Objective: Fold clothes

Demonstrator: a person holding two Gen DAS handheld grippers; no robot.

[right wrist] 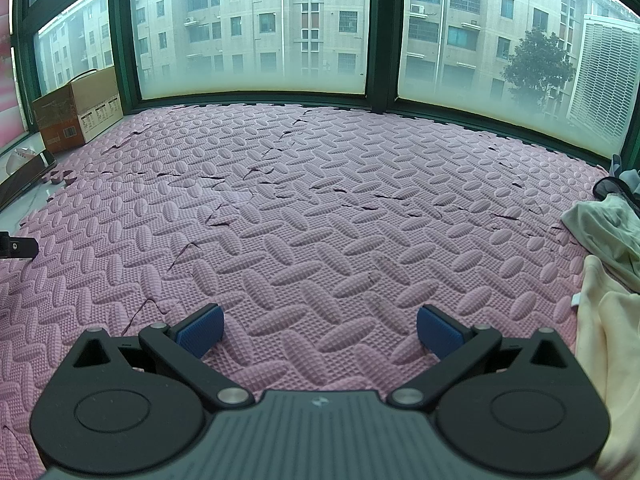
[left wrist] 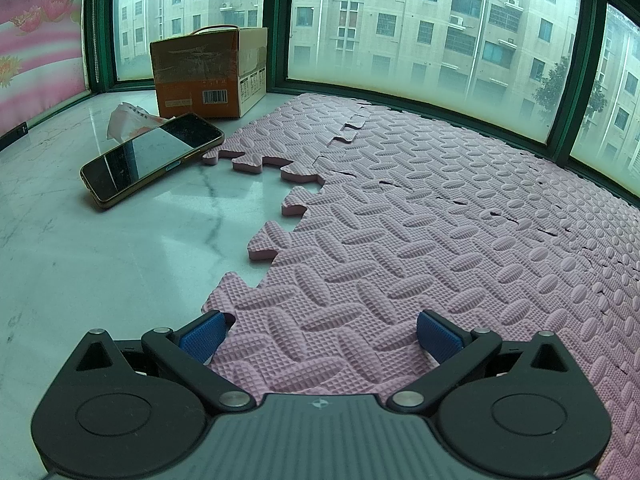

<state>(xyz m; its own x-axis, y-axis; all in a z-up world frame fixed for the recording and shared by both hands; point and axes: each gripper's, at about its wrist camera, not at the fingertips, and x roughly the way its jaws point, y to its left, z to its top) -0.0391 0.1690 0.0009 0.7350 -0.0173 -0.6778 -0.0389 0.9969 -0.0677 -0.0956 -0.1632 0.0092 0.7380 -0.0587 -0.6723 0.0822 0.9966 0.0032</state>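
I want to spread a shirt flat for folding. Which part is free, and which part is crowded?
The pink foam mat lies bare from the window frame down to the right gripper. Clothes crowd its right edge; a phone and cardboard box occupy the marble left.

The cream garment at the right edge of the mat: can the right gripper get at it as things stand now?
Probably yes. The right gripper is open and empty over the pink foam mat, and the cream garment lies just to its right with nothing between them.

Left of foam mat (left wrist: 400,216): phone (left wrist: 152,158), with box (left wrist: 208,72) behind it. On mat's right edge (partly cropped): clothes (right wrist: 608,264).
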